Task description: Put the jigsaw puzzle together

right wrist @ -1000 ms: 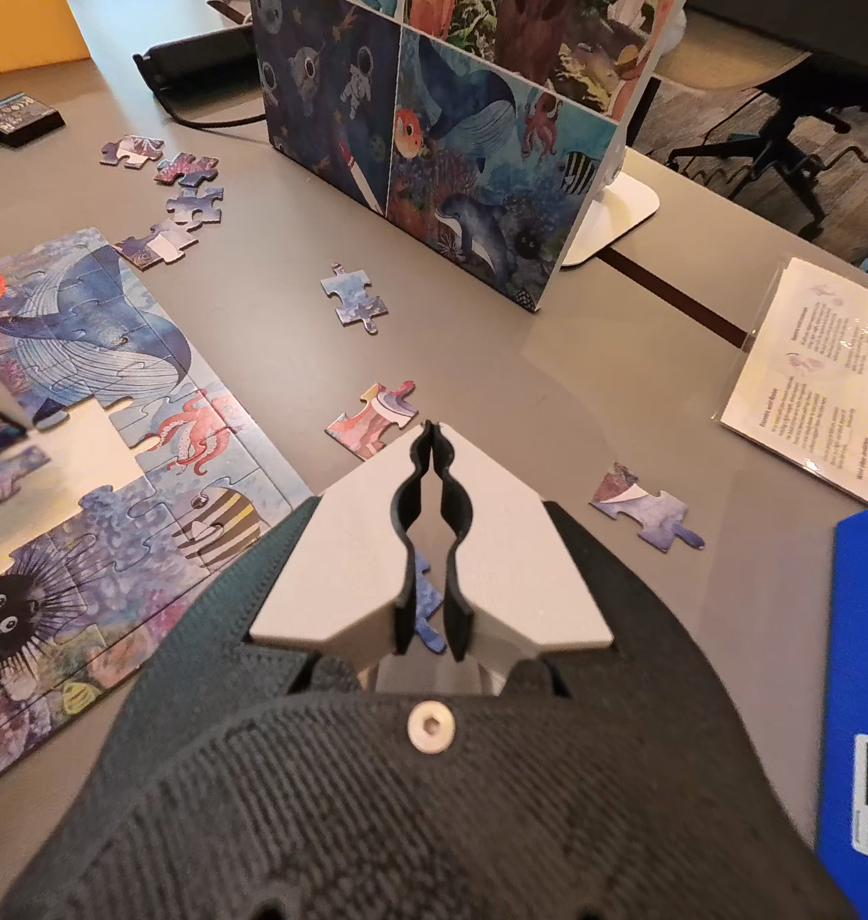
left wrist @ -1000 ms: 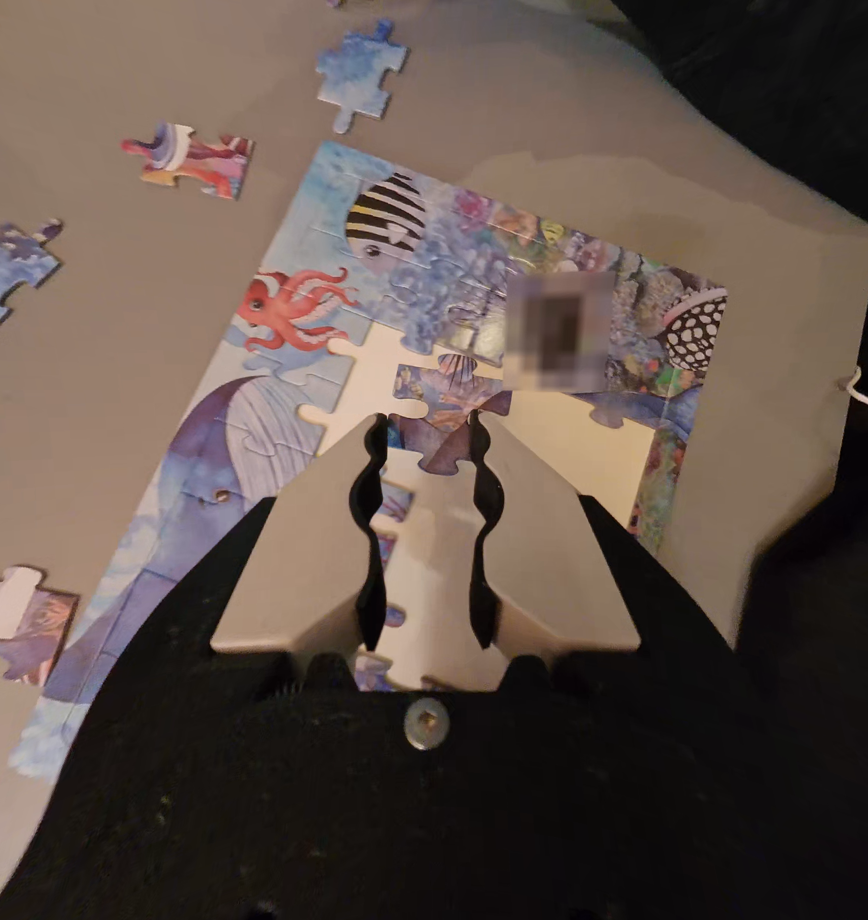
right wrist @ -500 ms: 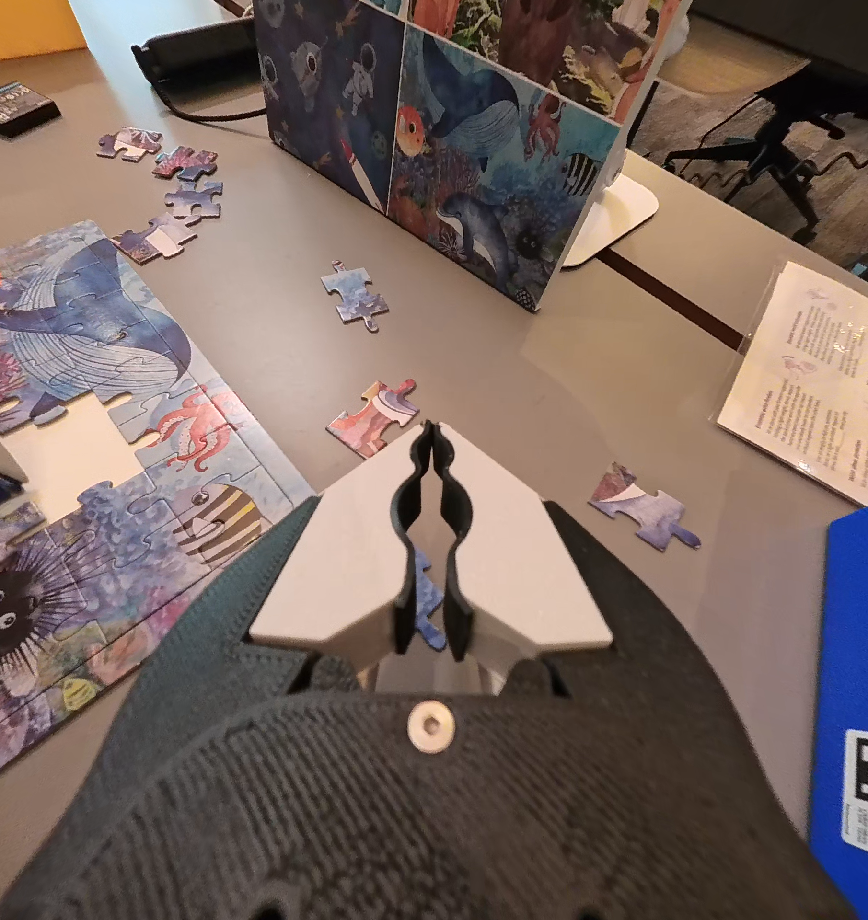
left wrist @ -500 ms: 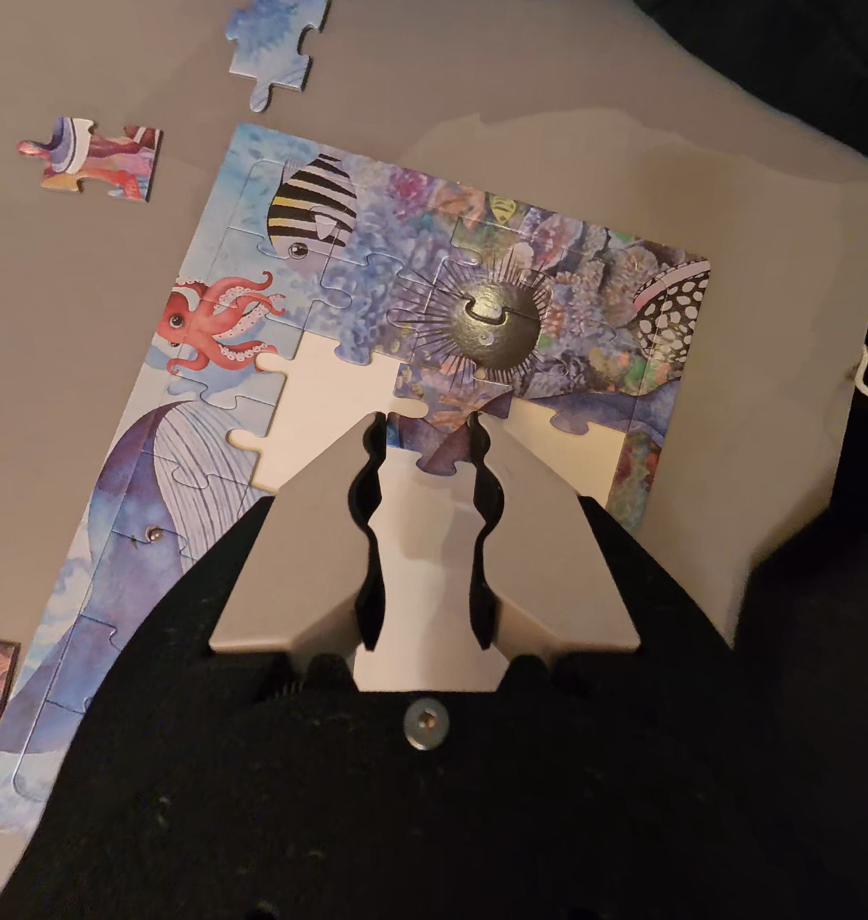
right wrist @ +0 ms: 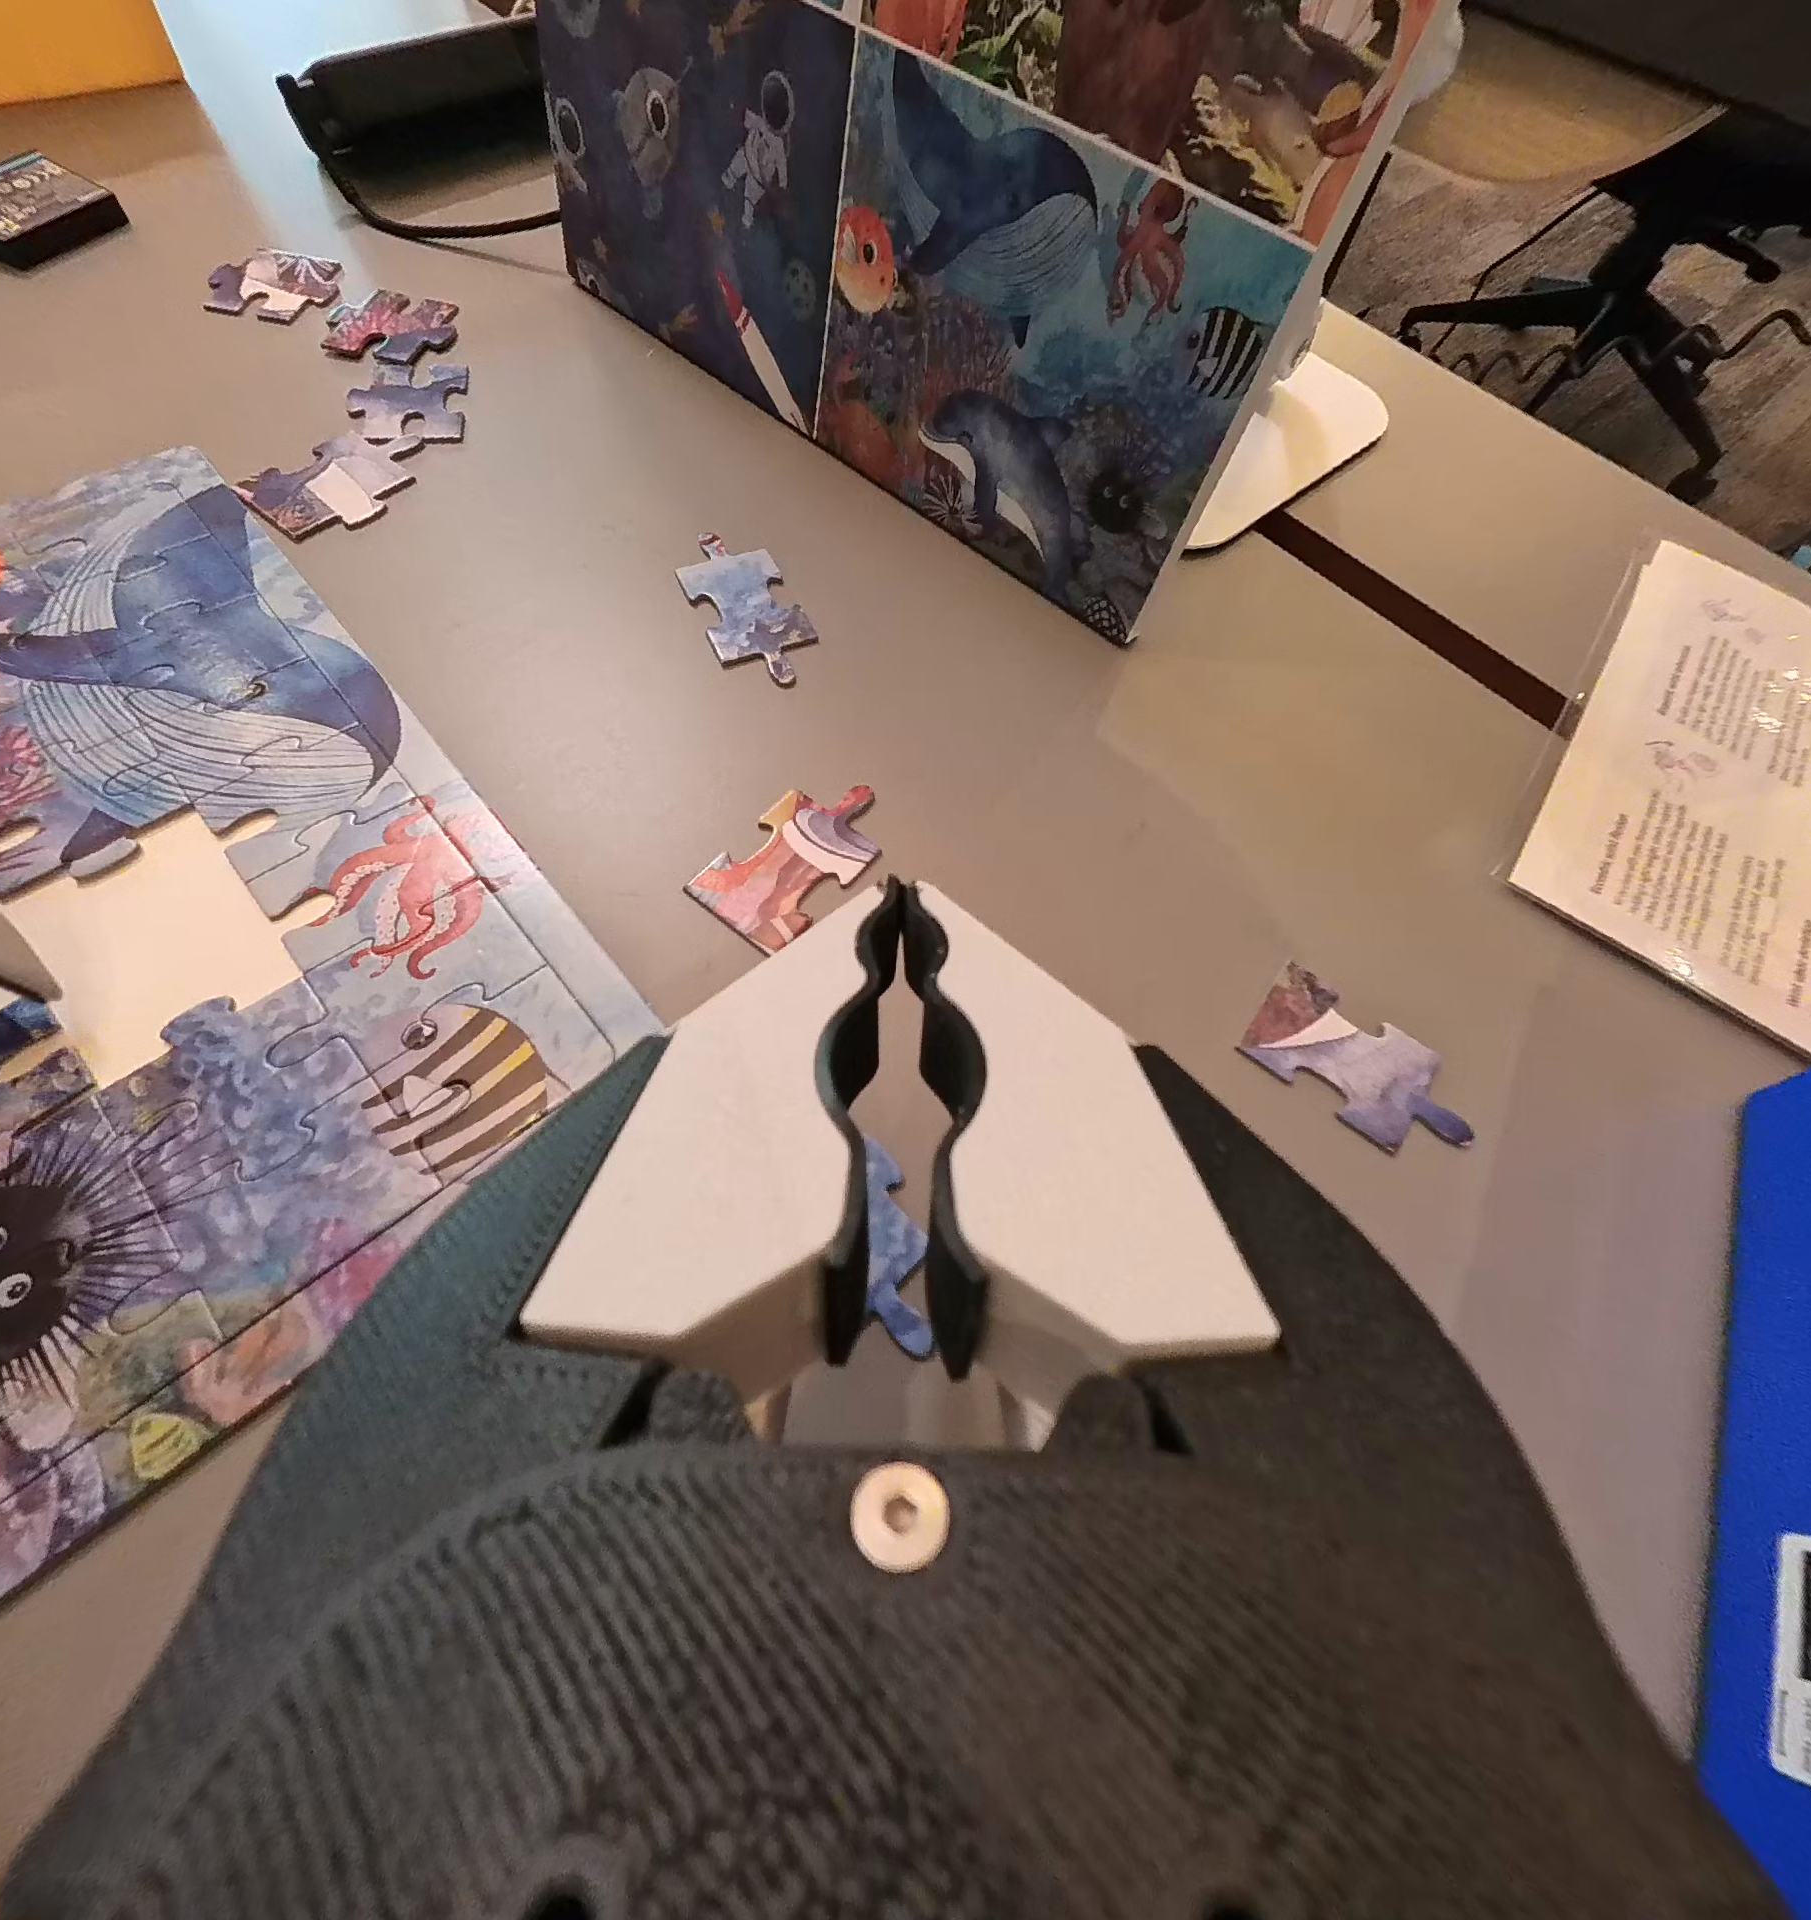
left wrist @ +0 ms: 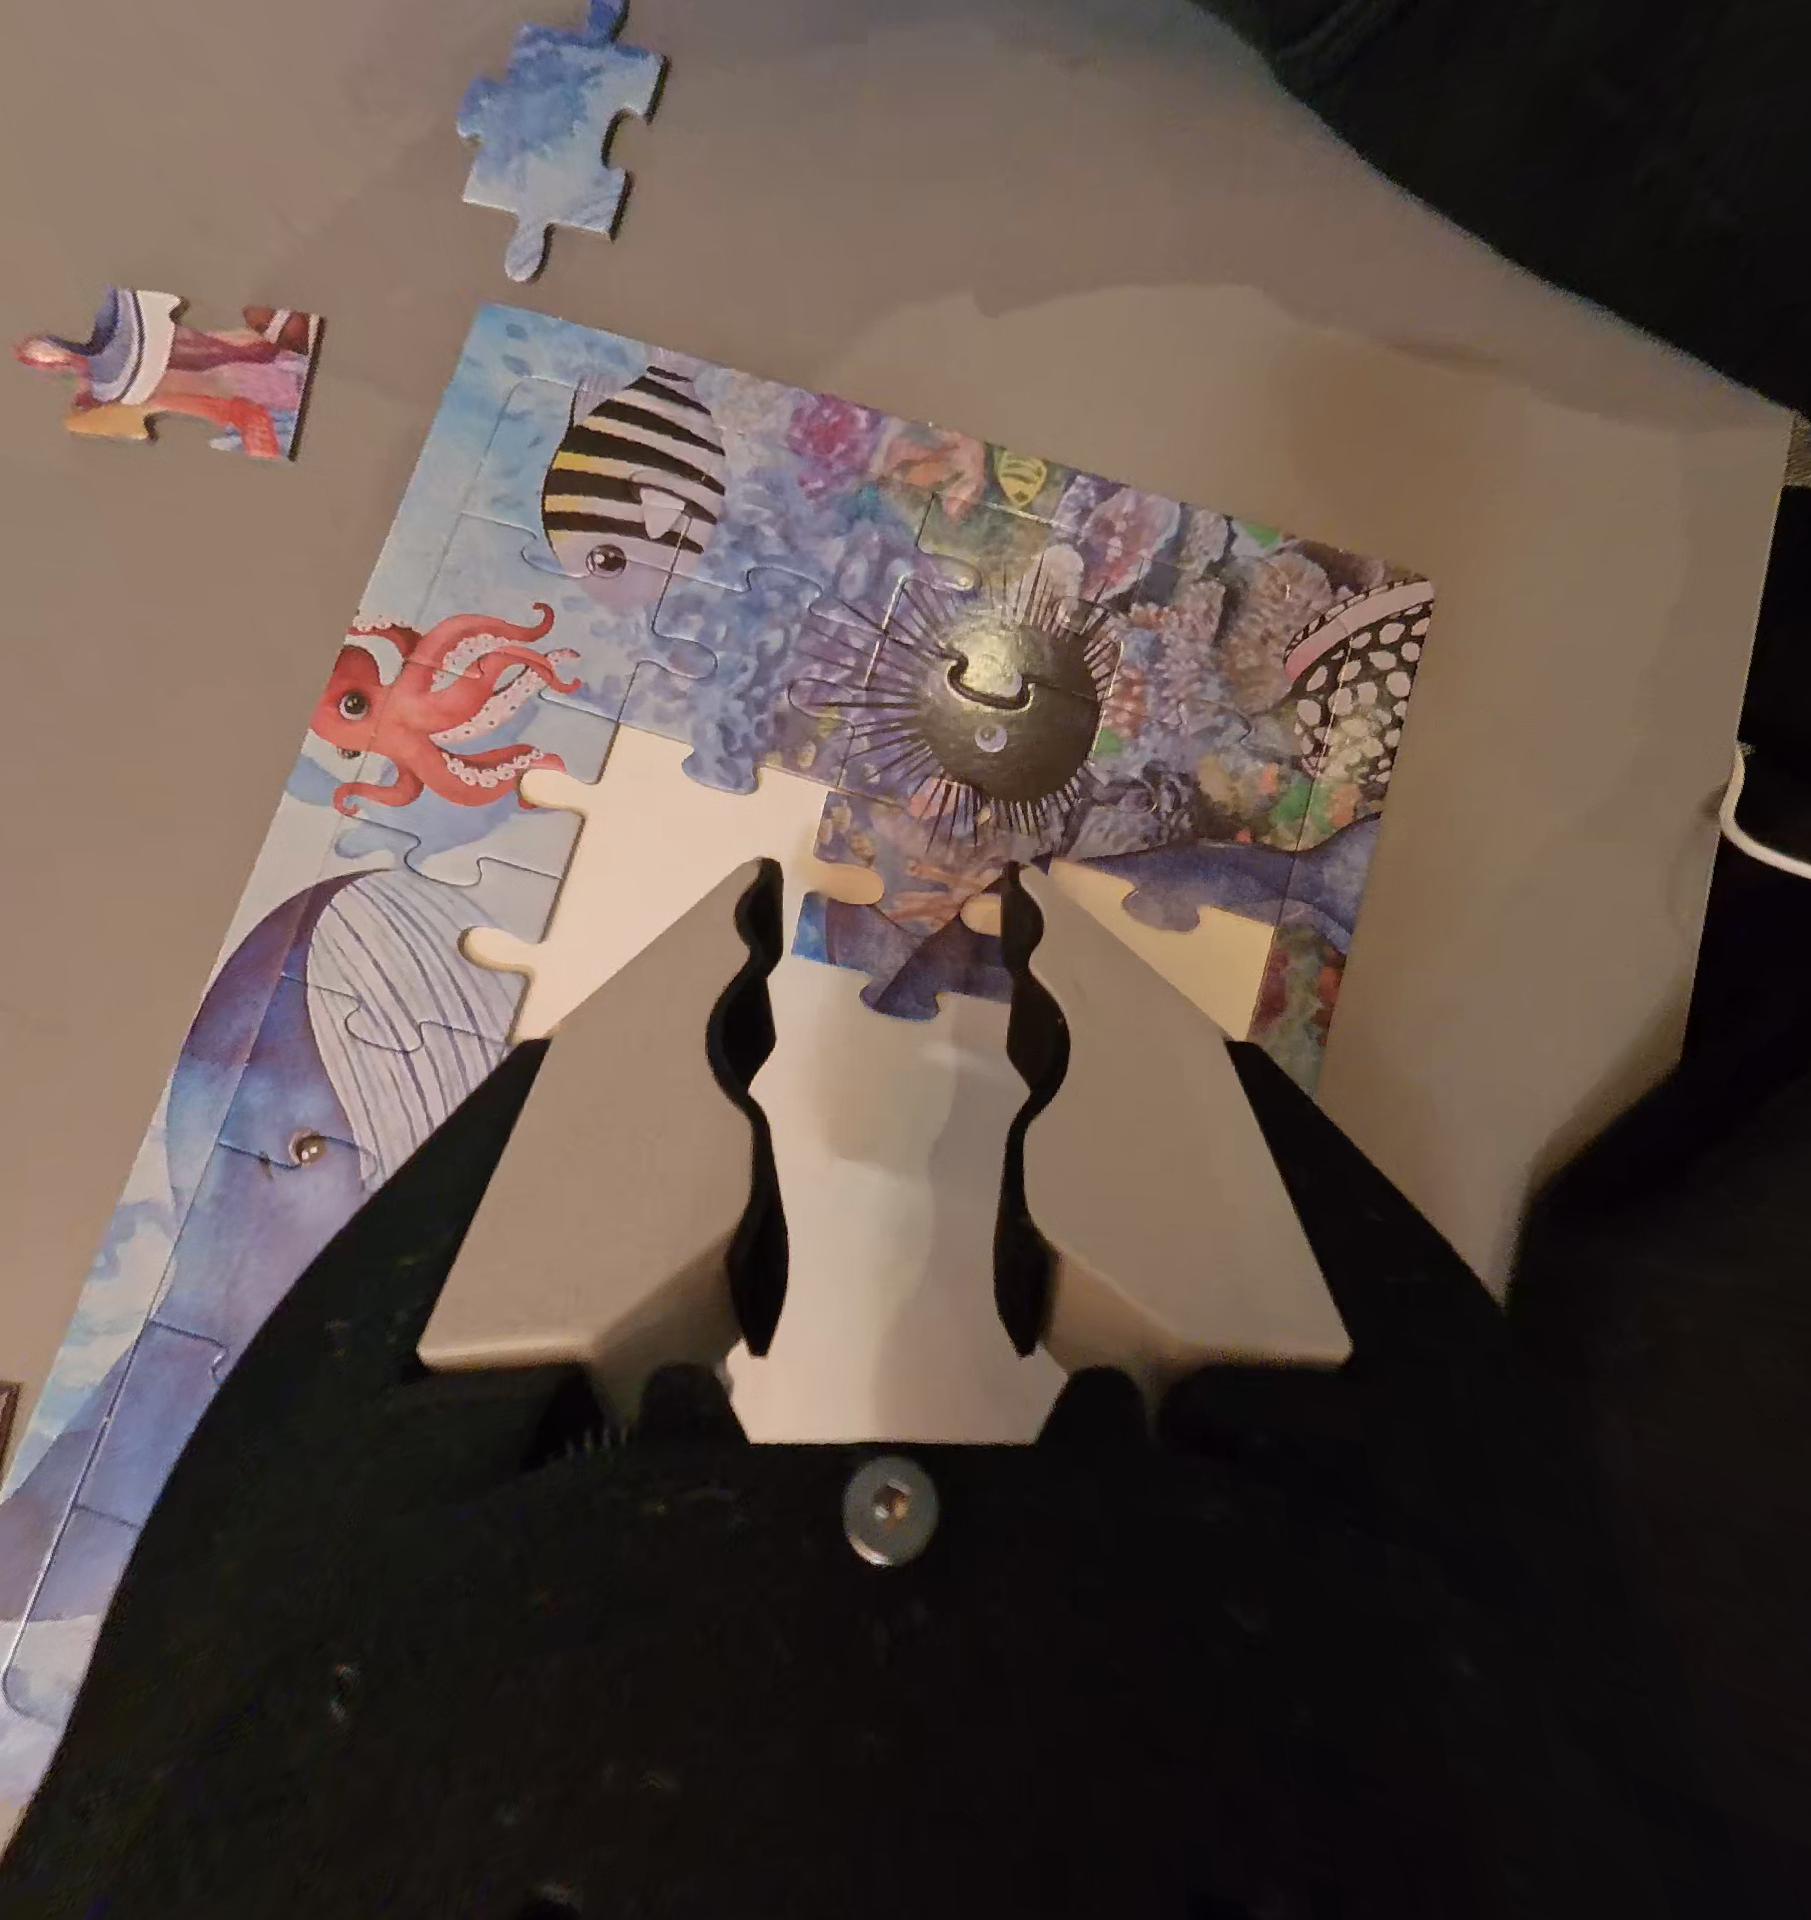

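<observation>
Below, glossy cardboard jigsaw puzzle (left wrist: 880, 623) — wavy-padded left gripper (left wrist: 885, 883) parted.

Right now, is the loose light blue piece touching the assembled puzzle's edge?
Apart. The left wrist view shows bare grey table between the light blue piece and the assembled puzzle; the right wrist view shows the same gap.
</observation>
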The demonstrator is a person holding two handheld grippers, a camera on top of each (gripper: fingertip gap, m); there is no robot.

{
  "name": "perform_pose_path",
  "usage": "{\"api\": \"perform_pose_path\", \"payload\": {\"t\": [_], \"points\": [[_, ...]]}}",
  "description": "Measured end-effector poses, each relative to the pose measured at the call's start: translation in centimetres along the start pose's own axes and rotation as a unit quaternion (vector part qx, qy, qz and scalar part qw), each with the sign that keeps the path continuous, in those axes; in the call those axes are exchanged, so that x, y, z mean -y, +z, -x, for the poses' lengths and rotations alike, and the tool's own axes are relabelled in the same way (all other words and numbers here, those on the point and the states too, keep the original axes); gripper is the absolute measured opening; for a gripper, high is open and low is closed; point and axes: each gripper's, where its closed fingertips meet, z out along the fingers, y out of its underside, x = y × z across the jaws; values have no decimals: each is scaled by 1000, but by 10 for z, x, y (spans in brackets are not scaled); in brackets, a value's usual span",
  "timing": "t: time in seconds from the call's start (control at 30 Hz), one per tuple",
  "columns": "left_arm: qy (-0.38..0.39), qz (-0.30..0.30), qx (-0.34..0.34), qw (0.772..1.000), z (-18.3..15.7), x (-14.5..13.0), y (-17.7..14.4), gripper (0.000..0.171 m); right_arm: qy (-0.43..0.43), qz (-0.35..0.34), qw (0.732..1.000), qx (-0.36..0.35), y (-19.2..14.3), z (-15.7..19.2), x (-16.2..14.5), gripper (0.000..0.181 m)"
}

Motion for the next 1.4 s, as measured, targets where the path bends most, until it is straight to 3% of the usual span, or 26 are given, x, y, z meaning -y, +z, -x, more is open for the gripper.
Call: {"api": "perform_pose_path", "payload": {"t": [0.43, 0.63, 0.7, 0.8, 0.87, 0.97, 1.13, 1.23, 1.4], "points": [[9, 16, -23, 1000, -9, 0, 8, 38, -7, 6, 1000, 1, 2, 3, -1, 0], [13, -4, -20, 1000, -9, 10, 4, 37, -11, 8, 1000, 0, 2, 3, -2, 0], [11, -9, -19, 1000, -9, 12, 4, 28, -11, 8, 1000, 0, 3, 3, -2, 0], [2, 0, -9, 1000, -3, 10, 7, 0, -12, 9, 1000, -1, 3, 3, -2, 0], [-3, 23, -11, 1000, -3, 2, 12, 0, -12, 9, 1000, -2, 3, 3, -2, 0], [4, 20, -28, 999, -11, 4, 12, 0, -13, 12, 1000, -1, 3, 3, -3, 0], [16, 4, 2, 1000, -3, 9, 9, 0, -16, 12, 1000, -3, 3, 3, -3, 0], [5, 20, -24, 1000, -10, 5, 14, 0, -16, 13, 1000, -3, 3, 3, -3, 0], [28, 33, 0, 999, -9, 3, 16, 0, -15, 14, 1000, -2, 4, 3, -4, 0]]}}
